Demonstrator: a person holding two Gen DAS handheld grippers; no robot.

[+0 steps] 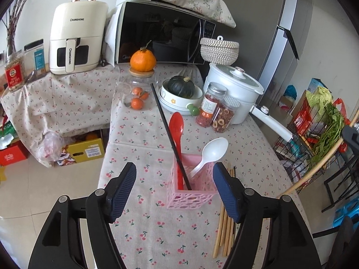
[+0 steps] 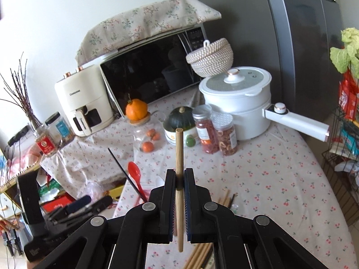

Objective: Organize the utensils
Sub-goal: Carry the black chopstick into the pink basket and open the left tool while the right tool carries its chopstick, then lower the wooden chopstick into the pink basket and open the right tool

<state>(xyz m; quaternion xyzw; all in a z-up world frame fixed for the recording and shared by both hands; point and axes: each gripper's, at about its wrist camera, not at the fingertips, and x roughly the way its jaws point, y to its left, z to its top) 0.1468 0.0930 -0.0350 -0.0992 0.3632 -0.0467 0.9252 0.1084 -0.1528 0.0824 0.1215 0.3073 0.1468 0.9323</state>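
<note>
A pink lattice utensil holder [image 1: 190, 189] stands on the cherry-print tablecloth [image 1: 157, 224]. It holds a red spoon [image 1: 176, 125], a white spoon [image 1: 213, 150] and a black chopstick [image 1: 168, 134]. My left gripper [image 1: 175, 183] is open, its jaws on either side of the holder. Several wooden chopsticks [image 1: 223, 228] lie on the cloth to the holder's right. My right gripper [image 2: 179, 174] is shut on one wooden chopstick [image 2: 179, 152], held upright above the table. The red spoon [image 2: 134, 172] and loose chopsticks [image 2: 199, 255] also show below it.
At the back stand an air fryer [image 1: 76, 38], a microwave [image 1: 161, 33], a glass jar with oranges [image 1: 139, 92], a bowl with a green squash [image 1: 181, 89], two snack jars [image 1: 215, 109] and a white pot [image 1: 235, 89]. A wire rack [image 1: 318, 134] stands to the right.
</note>
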